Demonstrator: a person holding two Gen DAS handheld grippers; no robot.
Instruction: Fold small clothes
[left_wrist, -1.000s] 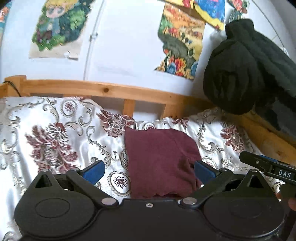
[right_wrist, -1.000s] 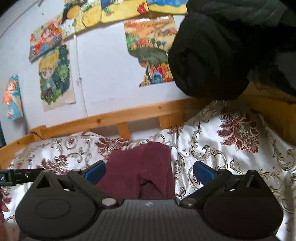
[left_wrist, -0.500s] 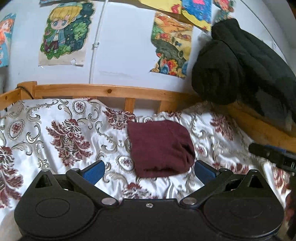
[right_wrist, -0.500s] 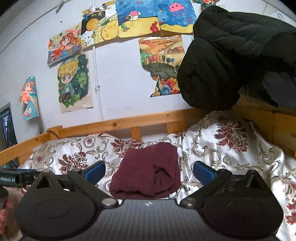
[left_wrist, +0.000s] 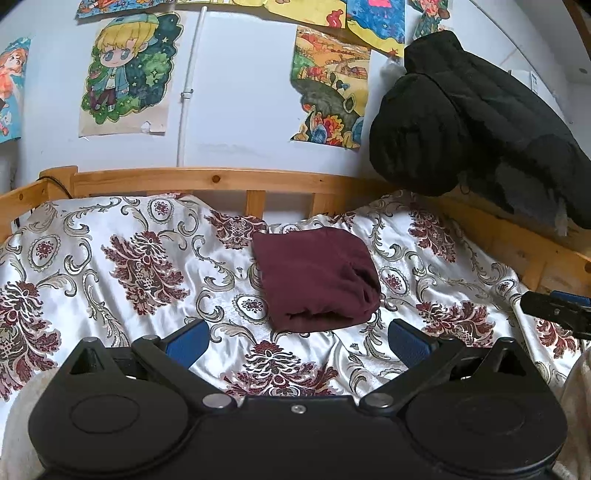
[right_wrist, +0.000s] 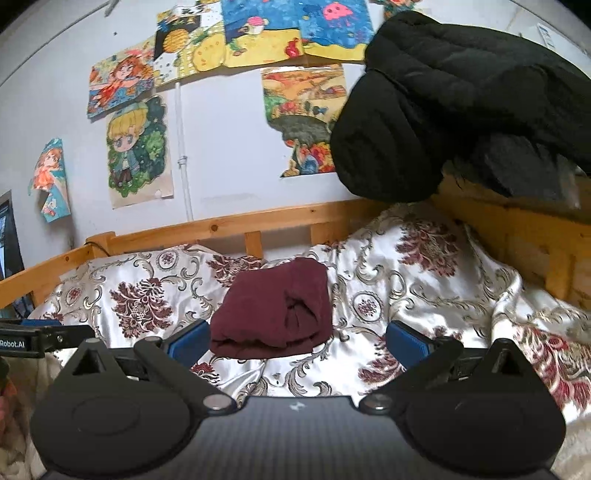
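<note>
Maroon garment (left_wrist: 316, 278) shown folded into compact bundle at frame centre on patterned bedspread (left_wrist: 110, 266). Left gripper (left_wrist: 297, 341) and right gripper (right_wrist: 297, 338): jaws spread wide, nothing held, both clear of cloth. Fold judged complete; bundle best left undisturbed, loose front edge tucked only if needed.

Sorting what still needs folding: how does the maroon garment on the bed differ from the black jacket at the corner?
The maroon garment is folded into a compact bundle; the black jacket is bulky and unfolded. The maroon garment lies flat on the floral bedspread; the black jacket drapes over the wooden bed frame, above it. Neither is held by a gripper.
</note>
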